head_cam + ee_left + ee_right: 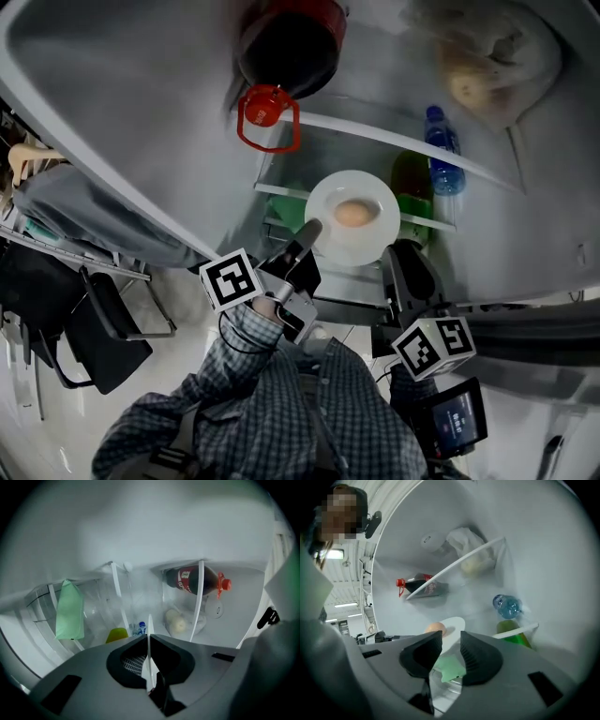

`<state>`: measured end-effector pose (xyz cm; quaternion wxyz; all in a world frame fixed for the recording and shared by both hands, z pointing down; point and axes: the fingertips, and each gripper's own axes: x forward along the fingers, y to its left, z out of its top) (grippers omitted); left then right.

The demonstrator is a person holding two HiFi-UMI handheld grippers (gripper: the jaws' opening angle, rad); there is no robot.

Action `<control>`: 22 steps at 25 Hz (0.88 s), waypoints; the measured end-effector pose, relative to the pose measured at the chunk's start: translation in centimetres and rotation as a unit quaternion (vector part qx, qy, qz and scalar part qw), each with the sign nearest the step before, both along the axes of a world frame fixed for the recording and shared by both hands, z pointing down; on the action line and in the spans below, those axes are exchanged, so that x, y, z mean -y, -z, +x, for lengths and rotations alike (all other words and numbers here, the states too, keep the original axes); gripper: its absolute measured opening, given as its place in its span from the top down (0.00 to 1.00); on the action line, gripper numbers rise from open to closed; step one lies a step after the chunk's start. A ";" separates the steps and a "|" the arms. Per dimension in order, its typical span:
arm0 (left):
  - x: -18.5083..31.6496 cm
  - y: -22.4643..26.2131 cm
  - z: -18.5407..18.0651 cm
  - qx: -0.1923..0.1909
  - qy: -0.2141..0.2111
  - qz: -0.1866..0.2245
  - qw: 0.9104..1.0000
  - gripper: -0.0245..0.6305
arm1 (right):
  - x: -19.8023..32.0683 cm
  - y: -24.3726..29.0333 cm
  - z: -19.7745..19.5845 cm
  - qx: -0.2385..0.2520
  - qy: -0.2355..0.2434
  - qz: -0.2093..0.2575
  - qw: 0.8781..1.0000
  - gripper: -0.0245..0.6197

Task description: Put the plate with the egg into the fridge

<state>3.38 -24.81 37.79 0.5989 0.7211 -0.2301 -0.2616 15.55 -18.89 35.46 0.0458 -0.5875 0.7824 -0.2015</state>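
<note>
Fridge interior (141,103), plate (375,234) rim hidden inside left gripper (147,637), apparently clamped

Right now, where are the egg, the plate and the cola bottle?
egg (352,214), head view, middle of its shell.
plate (380,234), head view, bare white surface beside the egg.
cola bottle (286,52), head view, its dark body.
</note>
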 end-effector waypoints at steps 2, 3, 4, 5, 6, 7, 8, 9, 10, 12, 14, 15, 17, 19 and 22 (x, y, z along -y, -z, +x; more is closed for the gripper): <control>0.6 0.0 -0.1 0.002 0.009 0.002 1.000 0.93 | 0.1 -0.3 -0.5 0.027 0.013 -0.011 0.999 0.78; 0.8 0.1 -0.1 0.002 0.012 0.003 1.000 0.93 | 0.2 -0.5 -0.7 0.049 0.020 -0.017 0.998 0.77; 1.0 0.2 -0.1 0.001 0.015 0.005 1.000 0.93 | 0.3 -0.6 -1.0 0.077 0.027 -0.026 0.996 0.76; 1.2 0.3 -0.1 0.000 0.019 0.006 1.000 0.93 | 0.4 -0.8 -1.2 0.107 0.034 -0.034 0.993 0.76; 1.4 0.4 -0.1 -0.001 0.022 0.006 1.000 0.93 | 0.5 -0.9 -1.5 0.126 0.040 -0.041 0.990 0.76; 1.4 0.5 -0.1 -0.003 0.024 0.006 1.000 0.93 | 0.6 -1.1 -1.7 0.133 0.044 -0.047 0.989 0.76; 1.5 0.6 -0.1 -0.004 0.025 0.006 1.000 0.93 | 0.6 -1.3 -1.9 0.133 0.046 -0.053 0.989 0.76; 1.5 0.6 -0.1 -0.005 0.025 0.005 1.000 0.93 | 0.7 -1.4 -2.1 0.139 0.049 -0.058 0.987 0.76; 1.5 0.6 -0.1 -0.006 0.026 0.005 1.000 0.93 | 0.9 -1.5 -2.3 0.151 0.052 -0.061 0.985 0.76; 1.6 0.7 0.0 -0.007 0.026 0.006 1.000 0.93 | 1.2 -1.3 -2.5 0.177 0.060 -0.061 0.981 0.76; 1.8 0.9 0.2 -0.009 0.028 0.007 1.000 0.93 | 1.5 -1.0 -2.5 0.193 0.067 -0.057 0.977 0.76; 1.9 0.9 0.3 -0.009 0.030 0.008 0.999 0.93 | 1.6 -0.9 -2.6 0.205 0.070 -0.058 0.975 0.76; 2.2 1.0 0.3 -0.008 0.035 0.009 0.999 0.93 | 1.8 -0.8 -2.9 0.234 0.075 -0.063 0.967 0.76; 2.5 1.0 0.3 -0.011 0.043 0.006 0.999 0.93 | 2.3 -0.7 -3.1 0.259 0.077 -0.068 0.960 0.76; 3.0 0.8 0.4 -0.020 0.053 -0.002 0.998 0.93 | 3.3 -0.3 -3.0 0.281 0.078 -0.072 0.954 0.76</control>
